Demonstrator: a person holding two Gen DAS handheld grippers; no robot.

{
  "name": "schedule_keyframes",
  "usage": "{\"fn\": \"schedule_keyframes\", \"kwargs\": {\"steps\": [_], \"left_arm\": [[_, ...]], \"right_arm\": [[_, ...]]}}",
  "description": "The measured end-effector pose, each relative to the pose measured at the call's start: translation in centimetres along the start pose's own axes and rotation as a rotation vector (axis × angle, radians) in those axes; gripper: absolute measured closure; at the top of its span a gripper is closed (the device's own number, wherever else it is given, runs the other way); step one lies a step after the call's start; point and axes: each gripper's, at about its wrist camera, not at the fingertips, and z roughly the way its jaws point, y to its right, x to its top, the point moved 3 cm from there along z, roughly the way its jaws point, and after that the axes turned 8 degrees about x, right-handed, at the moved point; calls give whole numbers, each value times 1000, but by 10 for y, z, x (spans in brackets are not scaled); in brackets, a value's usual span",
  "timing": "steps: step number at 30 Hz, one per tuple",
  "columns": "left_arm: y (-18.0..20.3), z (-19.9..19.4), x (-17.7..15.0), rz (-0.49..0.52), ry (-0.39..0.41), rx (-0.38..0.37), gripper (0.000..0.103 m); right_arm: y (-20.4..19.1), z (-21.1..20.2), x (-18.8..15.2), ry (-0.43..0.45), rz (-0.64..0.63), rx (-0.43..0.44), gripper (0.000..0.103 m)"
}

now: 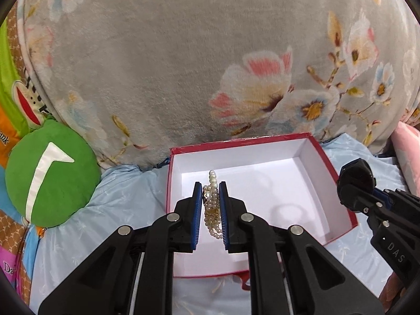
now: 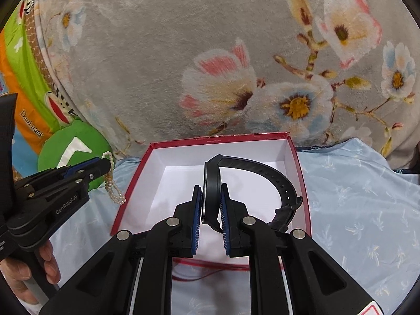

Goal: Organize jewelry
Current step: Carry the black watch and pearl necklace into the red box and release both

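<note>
An open red box (image 1: 338, 176) with a white inside lies on the light blue sheet; it also shows in the right wrist view (image 2: 302, 173). My left gripper (image 1: 211, 186) is shut on a pearl necklace (image 1: 213, 210) and holds it over the box's left part, strands dangling. In the right wrist view the left gripper (image 2: 106, 166) sits by the box's left rim with the pearls (image 2: 113, 183) hanging. My right gripper (image 2: 211, 191) is shut on a black wristwatch (image 2: 252, 176) above the box. In the left wrist view the watch (image 1: 355, 181) is at the box's right rim.
A grey floral blanket (image 1: 183, 65) bulges right behind the box. A green round cushion (image 1: 50, 178) lies to the left, against colourful printed fabric (image 1: 10, 78). The blue sheet (image 2: 362, 204) spreads to the right of the box. A red cord (image 2: 210, 265) lies at the box's near edge.
</note>
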Motion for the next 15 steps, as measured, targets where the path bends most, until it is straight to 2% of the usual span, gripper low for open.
{"fn": "schedule_keyframes", "kwargs": {"steps": [5,15], "left_arm": [[7,36,-2,-12,-48,-41,91],[22,89,-19,-8,-124,-52,89]], "right_arm": [[14,30,-3,-26,4,-30,90],[30,78,-23,-103,2,-64,89]]}}
